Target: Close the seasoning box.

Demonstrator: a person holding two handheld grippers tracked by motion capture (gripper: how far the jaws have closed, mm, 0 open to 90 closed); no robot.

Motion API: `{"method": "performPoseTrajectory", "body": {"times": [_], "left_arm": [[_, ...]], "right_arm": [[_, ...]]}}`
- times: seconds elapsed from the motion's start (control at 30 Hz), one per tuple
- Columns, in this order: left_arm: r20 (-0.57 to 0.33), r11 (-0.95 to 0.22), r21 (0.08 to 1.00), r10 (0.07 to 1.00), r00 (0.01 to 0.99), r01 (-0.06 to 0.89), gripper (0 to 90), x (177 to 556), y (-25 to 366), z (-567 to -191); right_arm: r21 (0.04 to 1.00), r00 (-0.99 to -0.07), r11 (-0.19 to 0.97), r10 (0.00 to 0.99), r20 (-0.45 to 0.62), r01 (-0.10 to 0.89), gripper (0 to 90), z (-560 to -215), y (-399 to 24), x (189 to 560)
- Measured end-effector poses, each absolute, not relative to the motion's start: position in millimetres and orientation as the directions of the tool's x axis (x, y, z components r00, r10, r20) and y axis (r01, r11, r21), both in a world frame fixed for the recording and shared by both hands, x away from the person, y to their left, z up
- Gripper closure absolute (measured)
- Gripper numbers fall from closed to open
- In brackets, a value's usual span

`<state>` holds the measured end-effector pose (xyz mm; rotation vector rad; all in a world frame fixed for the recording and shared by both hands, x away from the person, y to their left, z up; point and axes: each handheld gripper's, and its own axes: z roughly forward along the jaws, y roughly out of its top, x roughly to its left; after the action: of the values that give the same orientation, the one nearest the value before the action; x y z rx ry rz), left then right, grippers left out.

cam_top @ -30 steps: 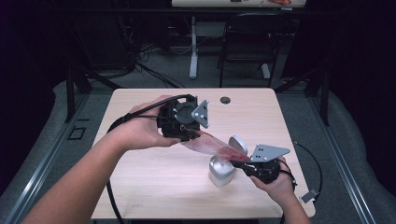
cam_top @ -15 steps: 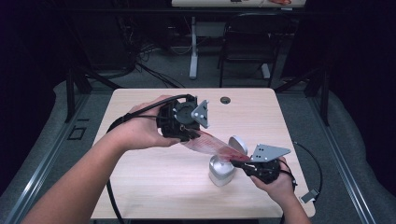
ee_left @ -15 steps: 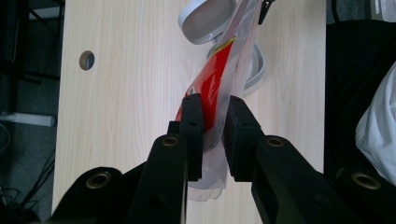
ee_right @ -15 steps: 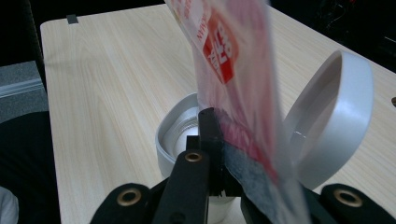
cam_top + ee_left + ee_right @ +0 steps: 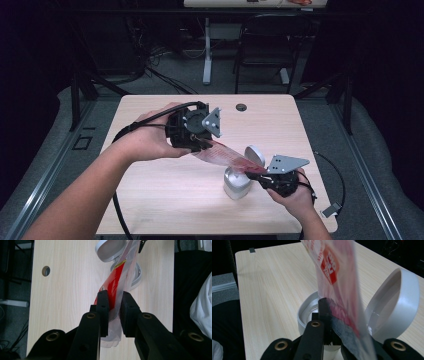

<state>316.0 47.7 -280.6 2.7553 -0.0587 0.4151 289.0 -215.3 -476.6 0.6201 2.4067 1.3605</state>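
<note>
Here, red pouch (image 5: 224,154) clamped between jaws of left gripper (image 5: 200,142) and right gripper (image 5: 252,174).

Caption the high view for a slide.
Left hand-held gripper and right hand-held gripper stretch a red-printed plastic bag above an open grey container.

Both forearms reach forward, the left gripper (image 5: 200,142) raised and clamped, the right gripper (image 5: 252,175) lower, pinched tight.

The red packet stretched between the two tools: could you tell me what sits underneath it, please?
Under the red packet stands a white container on the table, its hinged lid open. The packet covers part of its opening, so any contents stay unseen.
</note>
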Motion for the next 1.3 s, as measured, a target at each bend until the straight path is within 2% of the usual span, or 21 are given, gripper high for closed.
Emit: {"method": "performPoseTrajectory", "body": {"times": [1.3], "left_arm": [[0.231,-0.894,0.447,0.096,0.968,-0.017,78.4,324,92,-309]], "right_arm": [[0.861,-0.863,0.469,0.499,-0.075,0.196,90.0,-473,-205,289]]}}
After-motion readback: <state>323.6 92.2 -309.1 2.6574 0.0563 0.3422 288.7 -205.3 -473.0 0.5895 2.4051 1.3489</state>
